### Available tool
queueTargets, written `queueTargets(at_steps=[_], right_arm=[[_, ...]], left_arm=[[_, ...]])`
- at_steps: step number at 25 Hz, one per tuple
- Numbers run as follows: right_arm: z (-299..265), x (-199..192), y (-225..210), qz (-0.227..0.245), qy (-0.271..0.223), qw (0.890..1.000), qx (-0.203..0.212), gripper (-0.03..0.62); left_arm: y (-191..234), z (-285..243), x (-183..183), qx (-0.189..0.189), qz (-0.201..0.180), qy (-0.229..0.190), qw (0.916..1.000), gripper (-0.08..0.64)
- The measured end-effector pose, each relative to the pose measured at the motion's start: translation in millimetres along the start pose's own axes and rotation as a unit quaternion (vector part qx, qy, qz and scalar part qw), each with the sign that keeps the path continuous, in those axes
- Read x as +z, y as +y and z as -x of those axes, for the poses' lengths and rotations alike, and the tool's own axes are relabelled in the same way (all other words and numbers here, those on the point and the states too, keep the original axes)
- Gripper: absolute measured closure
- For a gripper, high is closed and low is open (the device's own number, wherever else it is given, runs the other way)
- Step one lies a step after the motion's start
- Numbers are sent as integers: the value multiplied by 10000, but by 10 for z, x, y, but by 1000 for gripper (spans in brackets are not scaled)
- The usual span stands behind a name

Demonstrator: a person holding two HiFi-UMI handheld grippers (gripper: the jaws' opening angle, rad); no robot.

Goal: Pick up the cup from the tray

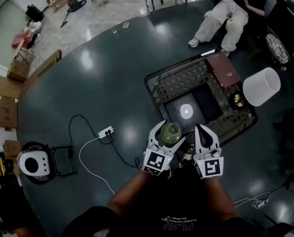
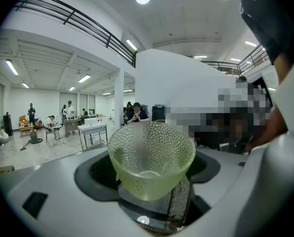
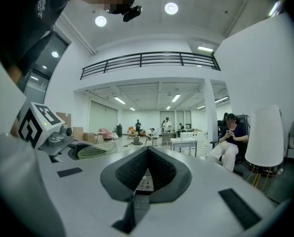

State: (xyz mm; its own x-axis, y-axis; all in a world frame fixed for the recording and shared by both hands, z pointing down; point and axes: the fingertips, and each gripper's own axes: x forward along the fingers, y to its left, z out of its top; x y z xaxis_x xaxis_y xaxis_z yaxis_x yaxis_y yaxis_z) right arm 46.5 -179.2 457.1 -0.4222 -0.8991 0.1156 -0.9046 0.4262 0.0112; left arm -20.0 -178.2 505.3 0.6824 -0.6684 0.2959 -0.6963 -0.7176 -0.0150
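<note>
A pale green, dimpled glass cup (image 1: 171,130) sits between the jaws of my left gripper (image 1: 169,135), which is shut on it. The cup is held just above the near rim of the dark patterned tray (image 1: 154,90). In the left gripper view the cup (image 2: 152,159) stands upright and empty, filling the gap of the left gripper (image 2: 152,186). My right gripper (image 1: 202,130) is beside it on the right, shut with nothing in it. In the right gripper view the right gripper (image 3: 147,174) has its pads together, and the cup (image 3: 96,150) shows at the left.
The tray holds a black square with a white disc (image 1: 186,111), a brown book (image 1: 224,69) and a small gold object (image 1: 237,100). A white lampshade (image 1: 261,86) stands at the right. A power strip (image 1: 106,131) with cables lies at the left. A person (image 1: 223,19) sits beyond.
</note>
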Motion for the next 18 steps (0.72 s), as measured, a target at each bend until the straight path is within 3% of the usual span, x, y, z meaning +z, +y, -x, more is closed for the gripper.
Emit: queueTargets(at_steps=[18], right_arm=[[84,29,5,38,-90,9998,-159,594]], left_arm=[[-85,66,120,-140,39,-98,9998,170]])
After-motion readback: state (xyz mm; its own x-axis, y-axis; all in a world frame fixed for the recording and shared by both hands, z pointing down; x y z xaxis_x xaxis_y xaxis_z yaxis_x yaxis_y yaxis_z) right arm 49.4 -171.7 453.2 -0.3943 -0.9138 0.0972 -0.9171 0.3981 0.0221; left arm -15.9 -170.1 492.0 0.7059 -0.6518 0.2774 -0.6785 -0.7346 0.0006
